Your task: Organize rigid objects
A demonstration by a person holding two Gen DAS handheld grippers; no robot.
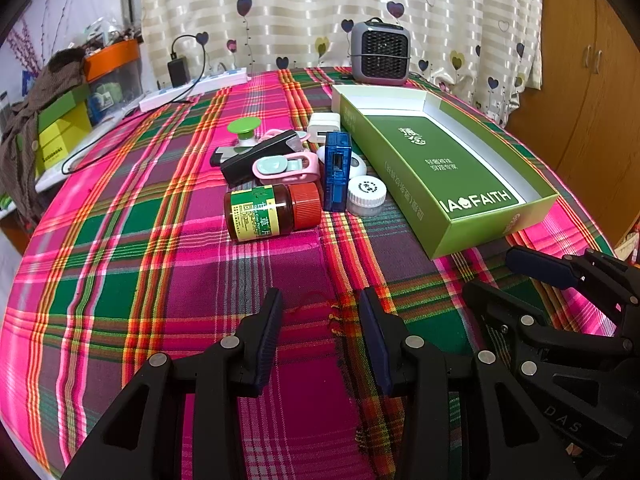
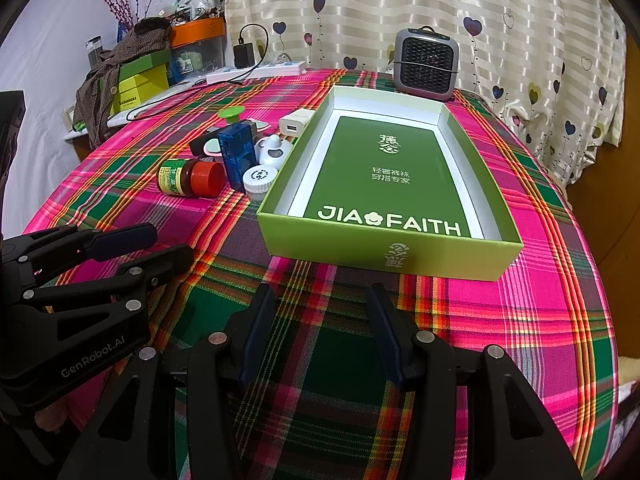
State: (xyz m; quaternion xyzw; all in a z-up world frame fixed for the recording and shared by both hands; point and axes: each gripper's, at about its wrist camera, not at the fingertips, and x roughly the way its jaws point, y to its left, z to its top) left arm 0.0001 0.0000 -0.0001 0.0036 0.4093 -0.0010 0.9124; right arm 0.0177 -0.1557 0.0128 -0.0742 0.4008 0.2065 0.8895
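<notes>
Left gripper (image 1: pixel 320 336): fingers apart, holding nothing, above the plaid tablecloth (image 1: pixel 120 240).
Right gripper (image 2: pixel 320 332): fingers apart, holding nothing, just short of the green box (image 2: pixel 384 248).
Green box: open, nothing loose inside, right of the cluster.
Cluster: brown bottle (image 1: pixel 272 212) on its side, blue case (image 1: pixel 337 172), white jar (image 1: pixel 366 196), pink clip (image 1: pixel 286 168), white charger (image 1: pixel 324 126), all outside the box.
</notes>
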